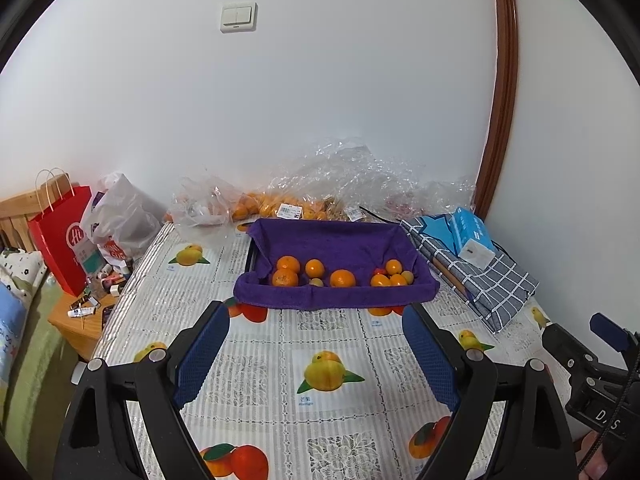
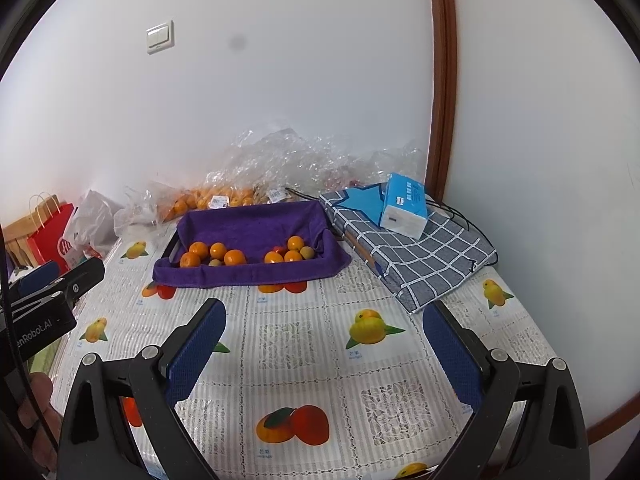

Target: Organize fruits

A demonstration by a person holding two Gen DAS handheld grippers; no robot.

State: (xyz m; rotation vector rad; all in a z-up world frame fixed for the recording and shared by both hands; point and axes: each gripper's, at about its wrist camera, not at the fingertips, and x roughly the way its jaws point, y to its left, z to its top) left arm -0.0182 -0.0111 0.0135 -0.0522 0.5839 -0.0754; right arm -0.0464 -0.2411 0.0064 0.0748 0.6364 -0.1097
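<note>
White wall behind, table (image 1: 332,344) with a fruit-print plastic cloth in front.

Tray (image 1: 336,296) lined with a soft purple towel, lying straight ahead of both tongs, past a bare strip of cloth. Long side running left to right, so wide open to a reach from either hand. Oranges (image 1: 286,272) big and round with bumpy skin, bunched at the tray's left end. Small fruits (image 1: 390,276), orange, red and pale green, smooth and tiny, huddled at the right end. One more big orange (image 1: 342,278) sitting alone in the middle.

Left tongs (image 1: 316,356) spread wide, holding nothing, blue bumpy pads pointing at the tray. Right tongs (image 2: 322,354) also wide and empty, aimed a bit more from the right. Probably left hand nearer the big oranges, right hand nearer the small fruits.

Behind the tray, crinkly clear bags (image 1: 280,206) with more oranges inside, against the wall. Right of the tray, a folded checked cloth (image 1: 476,276) with a blue tissue pack (image 1: 472,236) on top. Far left, a red paper bag (image 1: 64,240).
</note>
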